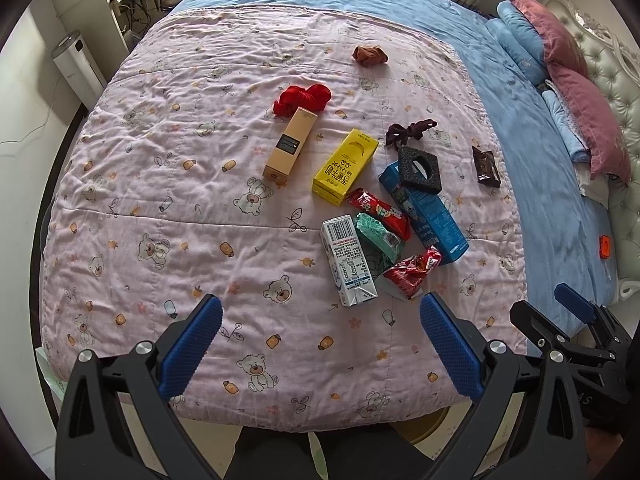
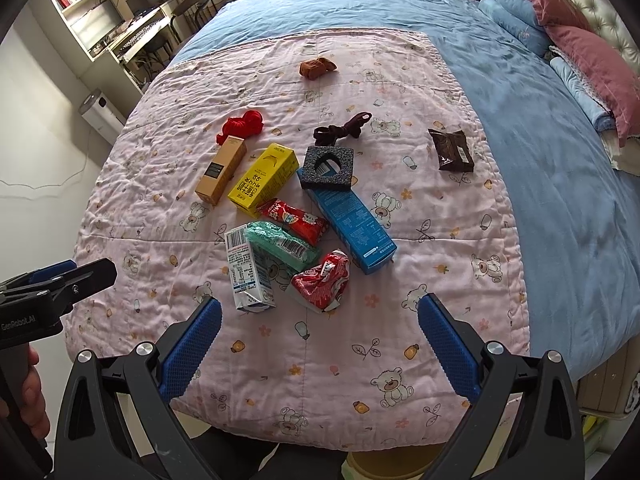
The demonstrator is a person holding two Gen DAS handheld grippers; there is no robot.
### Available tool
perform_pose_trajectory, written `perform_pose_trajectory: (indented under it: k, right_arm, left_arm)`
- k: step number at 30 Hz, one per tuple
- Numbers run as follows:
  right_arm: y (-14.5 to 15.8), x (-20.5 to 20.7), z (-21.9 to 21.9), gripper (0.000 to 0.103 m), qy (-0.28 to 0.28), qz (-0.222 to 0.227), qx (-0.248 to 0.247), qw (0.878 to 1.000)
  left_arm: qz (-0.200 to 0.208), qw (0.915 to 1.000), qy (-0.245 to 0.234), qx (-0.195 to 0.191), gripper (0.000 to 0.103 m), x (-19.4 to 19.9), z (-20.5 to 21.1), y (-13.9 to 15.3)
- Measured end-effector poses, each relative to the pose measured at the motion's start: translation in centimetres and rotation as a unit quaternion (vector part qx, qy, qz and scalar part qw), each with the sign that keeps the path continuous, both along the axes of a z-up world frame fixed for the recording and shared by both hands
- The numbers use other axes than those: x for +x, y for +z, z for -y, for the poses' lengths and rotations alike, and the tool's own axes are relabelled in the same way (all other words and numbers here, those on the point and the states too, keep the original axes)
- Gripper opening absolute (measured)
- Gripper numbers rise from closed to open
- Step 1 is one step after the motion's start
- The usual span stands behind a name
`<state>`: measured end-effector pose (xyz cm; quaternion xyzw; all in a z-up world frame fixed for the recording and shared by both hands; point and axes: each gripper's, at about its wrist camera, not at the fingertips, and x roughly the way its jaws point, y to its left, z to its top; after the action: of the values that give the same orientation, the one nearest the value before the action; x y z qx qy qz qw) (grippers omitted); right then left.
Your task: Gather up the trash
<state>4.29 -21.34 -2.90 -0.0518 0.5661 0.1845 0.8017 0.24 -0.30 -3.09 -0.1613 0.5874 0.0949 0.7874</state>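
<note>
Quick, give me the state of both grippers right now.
Left gripper: open, holding nothing, above the pink quilt.
Right gripper: open, holding nothing, just short of the white carton.

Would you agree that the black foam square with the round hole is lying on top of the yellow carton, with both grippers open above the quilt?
Not quite: the foam square lies on the far end of the blue box, not the yellow carton, as the right wrist view shows. Both the left gripper and right gripper are indeed open above the quilt.
</note>
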Motion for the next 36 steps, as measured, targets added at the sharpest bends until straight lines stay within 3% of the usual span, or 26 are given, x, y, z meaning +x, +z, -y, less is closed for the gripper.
perform_pose_trajectory:
  k: [19, 36]
  right_arm:
    - [-0.7, 0.8, 1.1, 0.095, -0.005, -0.005, 0.003, 1.000]
    - [-3.7, 2.3, 0.5, 0.095, 0.016, -0.016, 0.001, 1.000]
  left_arm:
    - [-0.016, 0.9998, -0.005, -0.009, 0.099, 1.5, 1.2, -1.1]
    - [-0.060, 0.9976, 0.021, -0.027, 0.099, 3.5, 1.2, -6.5]
